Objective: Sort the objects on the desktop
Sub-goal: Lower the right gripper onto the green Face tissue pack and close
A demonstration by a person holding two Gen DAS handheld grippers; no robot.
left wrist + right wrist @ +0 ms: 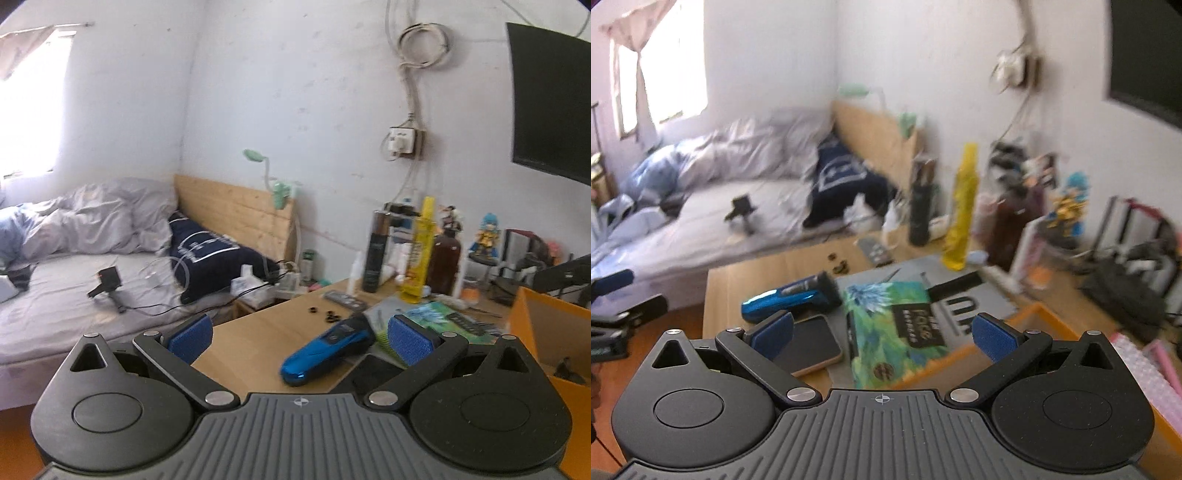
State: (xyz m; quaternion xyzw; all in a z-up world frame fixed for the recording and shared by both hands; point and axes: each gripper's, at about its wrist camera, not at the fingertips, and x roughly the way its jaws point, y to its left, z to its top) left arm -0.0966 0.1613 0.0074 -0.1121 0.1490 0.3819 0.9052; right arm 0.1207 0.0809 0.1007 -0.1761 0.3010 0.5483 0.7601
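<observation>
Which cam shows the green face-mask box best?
Right wrist. The green box lies nearly whole between the open right tool fingers, its black label readable, beside the phone. In the left wrist view, only the box's far part shows behind a fingertip of the left tool.

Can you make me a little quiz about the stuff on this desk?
1. True or false: the blue shaver lies on its side on the desk.
2. What does the left gripper hold? A) the shaver B) nothing C) the phone
3. Fill in: the green box lies to the ___ of the phone in the right wrist view.

Key: 1 true. 2 B, its jaws stand open and empty, like those of the right gripper. 3 right.
</observation>
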